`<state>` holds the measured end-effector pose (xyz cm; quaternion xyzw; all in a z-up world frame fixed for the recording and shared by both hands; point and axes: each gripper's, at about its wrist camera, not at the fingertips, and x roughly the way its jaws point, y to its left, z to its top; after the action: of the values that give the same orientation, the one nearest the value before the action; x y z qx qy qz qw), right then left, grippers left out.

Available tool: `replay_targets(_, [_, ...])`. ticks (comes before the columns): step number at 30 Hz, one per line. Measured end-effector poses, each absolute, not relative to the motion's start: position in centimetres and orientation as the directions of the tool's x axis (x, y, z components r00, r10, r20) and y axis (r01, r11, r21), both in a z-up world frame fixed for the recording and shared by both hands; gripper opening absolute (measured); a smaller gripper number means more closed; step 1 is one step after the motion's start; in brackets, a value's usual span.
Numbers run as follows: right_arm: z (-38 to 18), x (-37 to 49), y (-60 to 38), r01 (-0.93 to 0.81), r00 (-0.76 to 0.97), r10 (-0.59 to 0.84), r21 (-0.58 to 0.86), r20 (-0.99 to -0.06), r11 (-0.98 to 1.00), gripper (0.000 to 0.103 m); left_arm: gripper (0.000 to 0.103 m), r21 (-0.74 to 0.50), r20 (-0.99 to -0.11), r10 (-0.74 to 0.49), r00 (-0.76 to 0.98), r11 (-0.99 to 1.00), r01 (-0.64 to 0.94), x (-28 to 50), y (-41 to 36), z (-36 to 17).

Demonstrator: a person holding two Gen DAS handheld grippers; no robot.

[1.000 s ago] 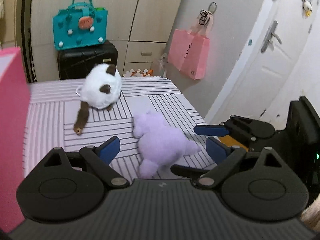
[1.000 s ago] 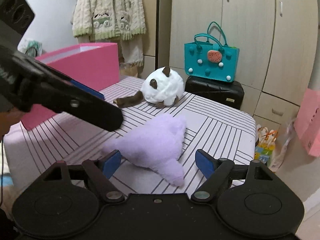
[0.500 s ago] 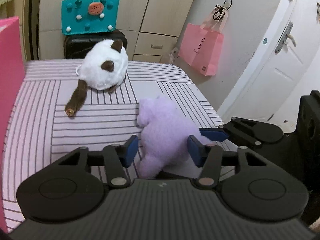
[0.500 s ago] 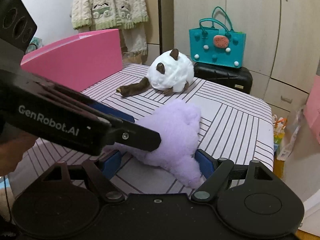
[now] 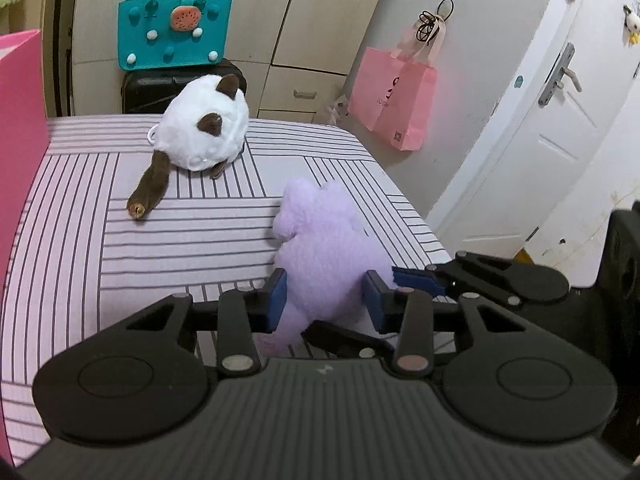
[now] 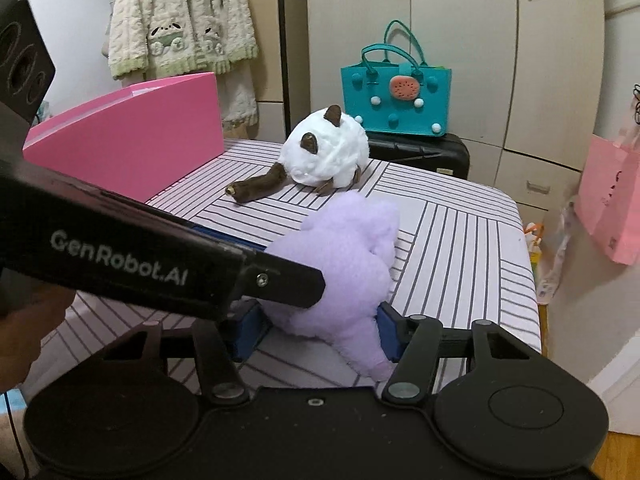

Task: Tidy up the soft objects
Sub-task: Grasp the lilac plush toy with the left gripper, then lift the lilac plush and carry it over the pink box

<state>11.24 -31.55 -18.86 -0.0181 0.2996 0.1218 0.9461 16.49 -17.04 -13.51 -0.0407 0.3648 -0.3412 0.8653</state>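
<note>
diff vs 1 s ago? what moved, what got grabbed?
Both grippers closed in on the purple plush toy. The left gripper went from wide open to pinching its near end; its jaws have just been closing. The right gripper has also been closing, and its pads now press the toy's sides. The toy shifted little. The white plush toy, pink box and teal bag stayed put.
</note>
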Motion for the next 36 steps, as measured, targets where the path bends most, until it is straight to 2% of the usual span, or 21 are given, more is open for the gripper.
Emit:
replay_targets(6, [-18.4,9.8,-30.4,-0.214,0.796,0.215,0.069,-0.566,0.974,0.064,0.04,-0.309,-0.614,-0.612,0.499,0.768,0.562,15.4,-16.2,-12.9])
replay_targets(12, [-17.7,8.4,-28.8,-0.268,0.769,0.248,0.054,-0.59,0.962,0.064,0.04,-0.253,-0.684,-0.56,0.468,0.783,0.567,14.0,-15.4,-11.5])
replay_targets(25, [-14.9,3.1,-26.4,-0.343,0.734,0.306,0.058,-0.606,0.938,0.064,0.04,-0.291,-0.73,-0.588,0.348,0.728,0.621,10.4,-11.6,-8.9])
replay_targets(36, [-11.7,1.4,-23.7,-0.431,0.701,0.391,0.082,-0.596,0.898,0.064,0.04,-0.329,-0.717,-0.617,0.323,0.709,0.624,8.3,-7.0,-6.0])
